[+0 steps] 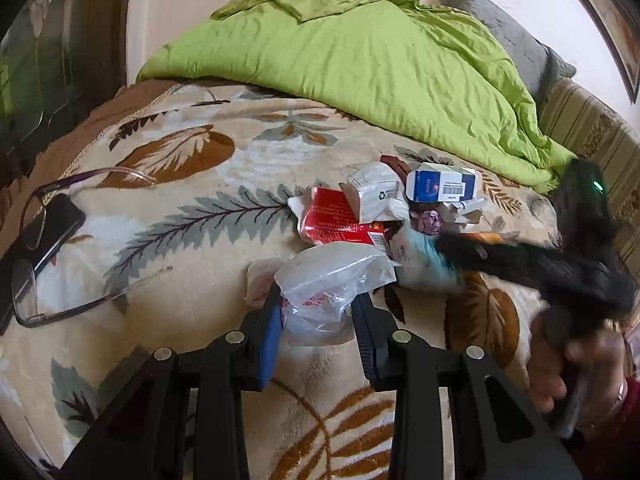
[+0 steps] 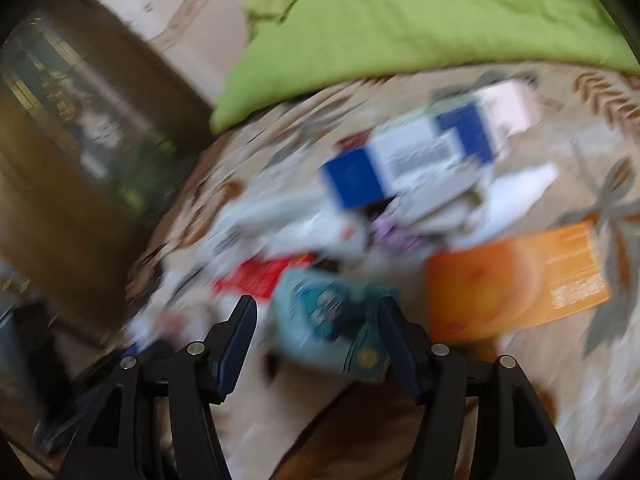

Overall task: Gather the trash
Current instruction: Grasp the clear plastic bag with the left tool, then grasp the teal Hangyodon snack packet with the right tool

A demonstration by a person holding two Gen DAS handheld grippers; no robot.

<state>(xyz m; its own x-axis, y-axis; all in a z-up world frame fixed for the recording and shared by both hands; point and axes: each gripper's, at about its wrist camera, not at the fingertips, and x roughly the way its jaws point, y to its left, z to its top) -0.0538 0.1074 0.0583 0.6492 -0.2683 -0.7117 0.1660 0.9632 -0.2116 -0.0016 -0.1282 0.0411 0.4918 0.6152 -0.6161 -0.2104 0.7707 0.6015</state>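
Left gripper [image 1: 316,312] jaws pinch a clear plastic bag [image 1: 332,276]; right gripper [image 2: 316,328] jaws, wide apart, straddle a teal packet [image 2: 332,320] on the bed [image 1: 180,208].

White carton [image 1: 374,196] bears a recycling sign.

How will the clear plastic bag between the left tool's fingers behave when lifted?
The clear plastic bag looks thin and crumpled, so probably floppy and very light. Its glossy film may slip between the left tool fingers, and something red-printed inside could shift.

Both wrist views look forward, low and close, over the leaf-patterned blanket [image 1: 192,240], sharing the trash pile [image 1: 376,208].
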